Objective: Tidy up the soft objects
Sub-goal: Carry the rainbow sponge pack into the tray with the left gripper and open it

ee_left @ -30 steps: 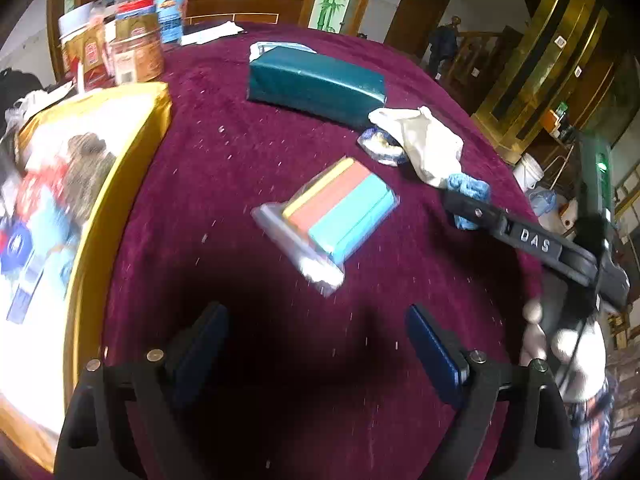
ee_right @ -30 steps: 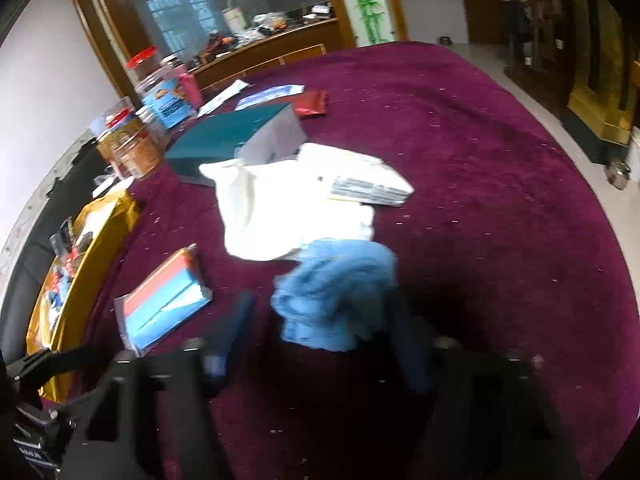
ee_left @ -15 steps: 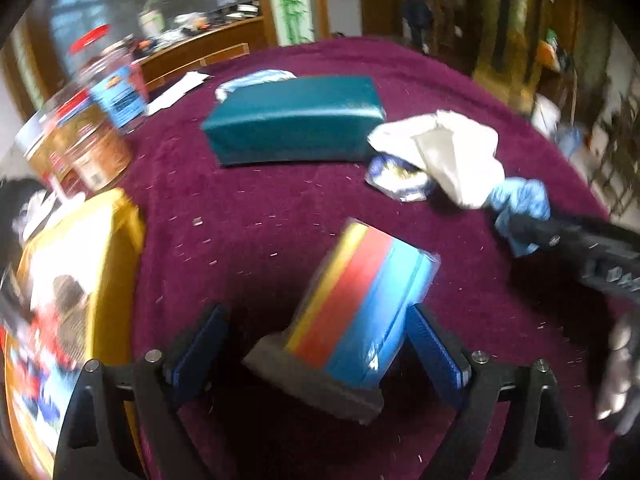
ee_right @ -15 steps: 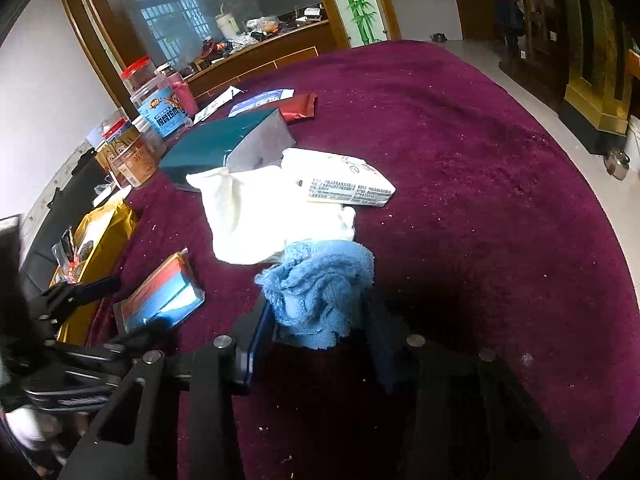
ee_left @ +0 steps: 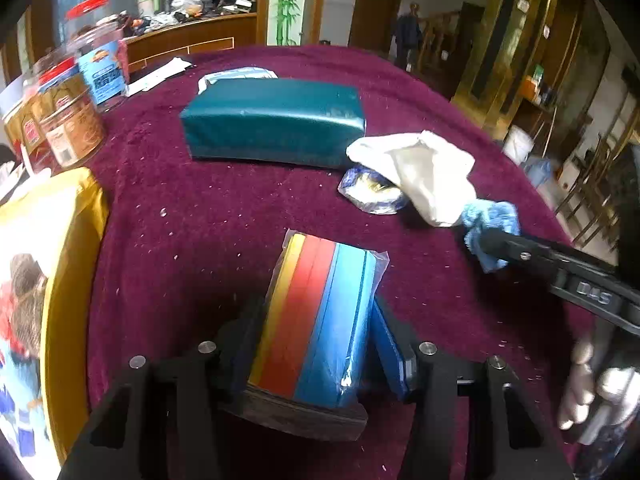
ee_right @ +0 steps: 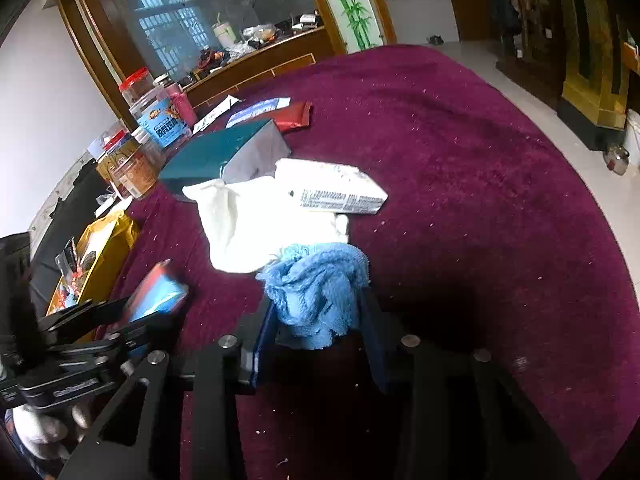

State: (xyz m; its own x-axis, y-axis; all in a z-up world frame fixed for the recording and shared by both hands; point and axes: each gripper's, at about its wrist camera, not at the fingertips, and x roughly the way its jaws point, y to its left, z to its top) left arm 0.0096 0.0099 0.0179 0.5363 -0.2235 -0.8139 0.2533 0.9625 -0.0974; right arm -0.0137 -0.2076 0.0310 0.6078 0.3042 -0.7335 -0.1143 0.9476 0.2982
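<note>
Two grippers work on the maroon tablecloth (ee_left: pixel 240 208). The left gripper (ee_left: pixel 316 340) is closing, pads against the striped sponge pack (ee_left: pixel 316 320). The right gripper (ee_right: pixel 316 328) is closing, pinching the blue cloth (ee_right: pixel 316 288).

Yellow, red and blue striped sponge pack (ee_left: pixel 320 320), blue cloth (ee_right: pixel 316 292), white cloth (ee_right: pixel 256 224), maroon tablecloth (ee_right: pixel 480 200).

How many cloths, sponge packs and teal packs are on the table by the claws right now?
Cloths: 2, the blue cloth and the white cloth
Sponge packs: 1, the striped sponge pack
Teal packs: 1, the teal pack
Total: 4
</note>
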